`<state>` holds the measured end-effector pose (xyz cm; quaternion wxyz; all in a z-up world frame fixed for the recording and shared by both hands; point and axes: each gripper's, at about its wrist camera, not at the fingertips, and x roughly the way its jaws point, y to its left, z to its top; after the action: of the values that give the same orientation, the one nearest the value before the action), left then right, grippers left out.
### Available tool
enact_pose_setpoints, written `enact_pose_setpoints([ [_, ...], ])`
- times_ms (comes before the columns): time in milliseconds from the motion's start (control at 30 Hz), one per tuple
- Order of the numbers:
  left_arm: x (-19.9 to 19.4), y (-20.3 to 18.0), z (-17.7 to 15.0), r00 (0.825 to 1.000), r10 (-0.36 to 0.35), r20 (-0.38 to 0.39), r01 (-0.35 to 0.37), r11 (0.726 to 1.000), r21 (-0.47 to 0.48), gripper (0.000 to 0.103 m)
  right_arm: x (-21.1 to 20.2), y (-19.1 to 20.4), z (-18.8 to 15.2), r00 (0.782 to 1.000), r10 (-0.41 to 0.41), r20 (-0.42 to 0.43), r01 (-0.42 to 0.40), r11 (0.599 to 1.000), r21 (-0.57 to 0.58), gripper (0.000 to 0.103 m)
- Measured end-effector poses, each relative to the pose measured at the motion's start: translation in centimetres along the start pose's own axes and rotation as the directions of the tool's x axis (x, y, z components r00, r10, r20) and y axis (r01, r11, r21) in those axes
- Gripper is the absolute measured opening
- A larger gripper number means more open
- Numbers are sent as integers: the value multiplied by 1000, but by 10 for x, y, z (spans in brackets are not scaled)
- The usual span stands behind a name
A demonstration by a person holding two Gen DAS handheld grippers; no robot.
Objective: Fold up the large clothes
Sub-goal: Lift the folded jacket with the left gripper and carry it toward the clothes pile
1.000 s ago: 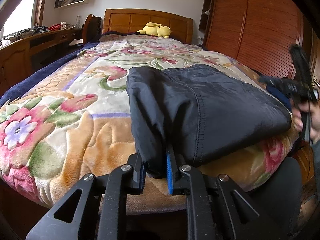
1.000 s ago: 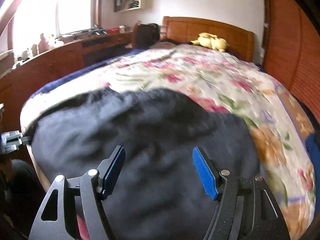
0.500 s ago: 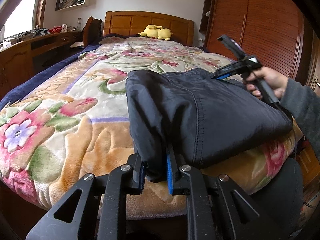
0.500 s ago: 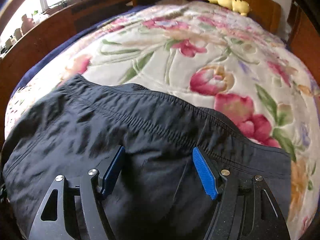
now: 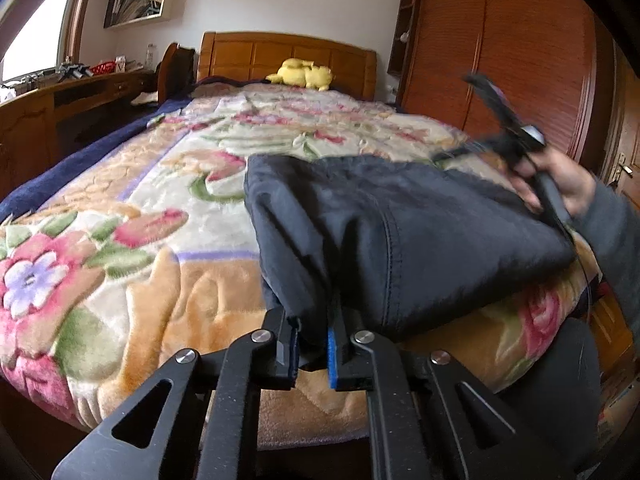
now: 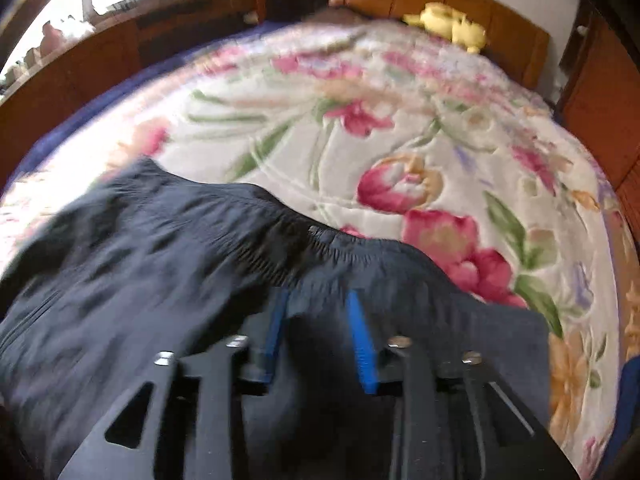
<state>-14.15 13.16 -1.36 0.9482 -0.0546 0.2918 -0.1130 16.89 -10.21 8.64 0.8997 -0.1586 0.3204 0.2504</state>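
Note:
A dark navy garment (image 5: pixel 400 232), folded into a thick pad, lies at the foot of the bed. My left gripper (image 5: pixel 312 356) holds its near hanging edge, and its jaws are closing with the cloth pinched between the pads. In the right wrist view the garment (image 6: pixel 160 280) fills the lower left, with its gathered elastic waistband (image 6: pixel 280 256) along the far edge. My right gripper (image 6: pixel 316 300) sits low over the cloth just short of that waistband. Its jaws are closing, a hump of fabric stands between them, and a gap is still there. In the left wrist view the right gripper (image 5: pixel 440 156) is blurred at the garment's far right corner, held by a hand (image 5: pixel 560 184).
A floral blanket (image 5: pixel 120 240) covers the bed. A yellow plush toy (image 5: pixel 300 74) lies by the wooden headboard (image 5: pixel 288 56). A wooden wardrobe (image 5: pixel 500 52) stands close on the right, and a desk (image 5: pixel 60 104) runs along the left. A black rounded object (image 5: pixel 560 380) sits at the bed's near right corner.
The right gripper has travelled across the garment to its waistband edge and its jaws have narrowed a good deal. The left gripper has stayed put on the near edge, a little tighter.

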Motion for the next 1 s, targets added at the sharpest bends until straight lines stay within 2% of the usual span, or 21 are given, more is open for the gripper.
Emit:
enact_pose_setpoints([
  [133, -10, -3, 16, 998, -9, 59, 9, 1000, 0, 9, -61, -14, -74, 998, -2, 67, 0, 1000, 22, 45],
  [233, -12, -13, 33, 996, -17, 92, 16, 1000, 10, 9, -86, -21, -123, 998, -13, 69, 10, 999, 49, 45],
  [333, -13, -25, 51, 992, -28, 119, 24, 999, 30, 8, -95, -23, -156, 998, -24, 53, 21, 998, 61, 45],
  [400, -13, -36, 66, 990, -42, 136, 36, 998, 48, 8, -103, -22, -169, 997, -54, 62, 51, 997, 52, 45],
  [500, -12, -62, 94, 985, -69, 160, 54, 994, 95, 8, -99, -24, -183, 998, -36, 57, 32, 996, 81, 45],
  [633, -6, -105, 128, 978, -116, 176, 85, 982, 171, 8, -92, -14, -193, 995, -62, 79, 56, 996, 72, 45],
  [833, 13, -178, 162, 969, -197, 148, 148, 946, 287, 8, -108, -31, -207, 991, -13, 131, -7, 988, 152, 45],
  [1000, 31, -239, 175, 960, -263, 100, 210, 906, 367, 7, -148, -56, -228, 982, -54, 183, 12, 975, 221, 45],
])
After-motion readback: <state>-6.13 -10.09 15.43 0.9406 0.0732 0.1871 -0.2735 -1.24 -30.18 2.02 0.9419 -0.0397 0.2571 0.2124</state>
